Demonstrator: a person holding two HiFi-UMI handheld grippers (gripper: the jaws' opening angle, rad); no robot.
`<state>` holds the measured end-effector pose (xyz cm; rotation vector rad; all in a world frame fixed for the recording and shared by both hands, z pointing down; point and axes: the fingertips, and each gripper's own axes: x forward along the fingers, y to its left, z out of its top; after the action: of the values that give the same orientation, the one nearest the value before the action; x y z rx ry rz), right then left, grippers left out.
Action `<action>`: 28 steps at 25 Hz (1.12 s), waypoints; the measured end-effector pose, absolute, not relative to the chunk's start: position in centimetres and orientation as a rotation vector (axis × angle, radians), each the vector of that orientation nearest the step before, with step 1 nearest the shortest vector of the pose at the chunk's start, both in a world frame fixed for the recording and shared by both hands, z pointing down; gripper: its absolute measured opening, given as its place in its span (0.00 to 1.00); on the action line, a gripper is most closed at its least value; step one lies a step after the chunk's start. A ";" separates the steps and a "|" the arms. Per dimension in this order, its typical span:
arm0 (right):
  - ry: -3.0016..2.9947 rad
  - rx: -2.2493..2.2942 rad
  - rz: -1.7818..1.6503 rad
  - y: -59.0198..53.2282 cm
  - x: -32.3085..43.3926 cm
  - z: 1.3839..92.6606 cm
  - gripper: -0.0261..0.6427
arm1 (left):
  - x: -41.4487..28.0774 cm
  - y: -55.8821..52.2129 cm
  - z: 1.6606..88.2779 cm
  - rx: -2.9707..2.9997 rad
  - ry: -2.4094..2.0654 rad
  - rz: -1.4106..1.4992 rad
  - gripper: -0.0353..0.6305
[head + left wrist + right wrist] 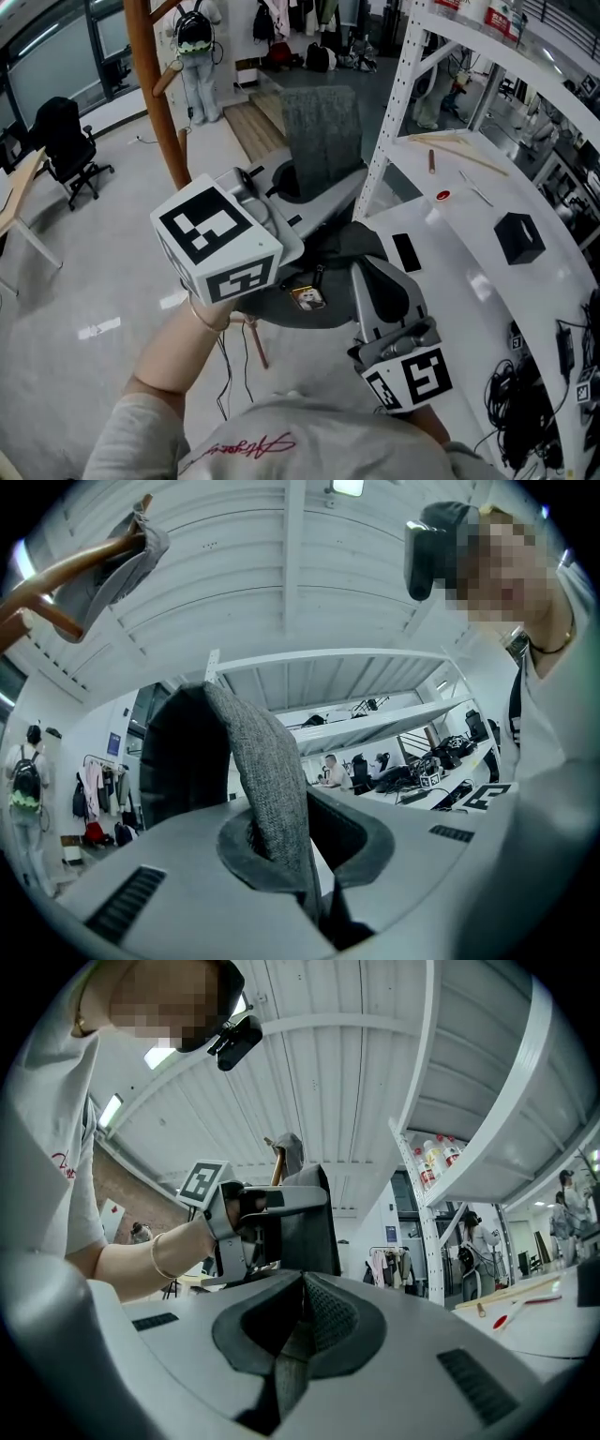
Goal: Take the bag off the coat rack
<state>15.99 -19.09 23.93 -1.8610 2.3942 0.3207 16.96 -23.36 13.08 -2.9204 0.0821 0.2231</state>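
The grey felt bag [321, 131] is held up between both grippers, its dark body [328, 281] sagging below. My left gripper [272, 202] is shut on a grey fabric strap [267, 789] that stands up from its jaws. Lower right, my right gripper [375, 281] is shut on a fold of the bag's fabric [298, 1335]. The wooden coat rack pole [155, 89] stands to the left, apart from the bag. In the left gripper view a rack arm [56, 578] carries another grey cloth [136, 546].
White shelving posts [394, 103] rise just right of the bag. A white table [469, 281] with a black box [518, 236] and cables lies to the right. A black office chair [67, 141] and a person with a backpack [197, 52] are on the far floor.
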 end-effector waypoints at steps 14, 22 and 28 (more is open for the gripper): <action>2.346 -1.930 0.356 -18.1 18.4 22.5 0.07 | 17.8 -21.3 12.1 -2.903 0.055 0.315 0.11; 2.331 -2.019 0.258 -18.6 20.2 24.8 0.07 | 17.9 -21.0 15.3 -2.978 0.085 0.331 0.11; 2.360 -2.050 0.225 -18.6 20.2 26.5 0.07 | 17.7 -20.1 17.4 -3.008 0.093 0.309 0.11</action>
<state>20.23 -18.64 26.46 -2.0499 2.3605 0.2255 17.74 -20.11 17.42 -3.0079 0.0933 0.3085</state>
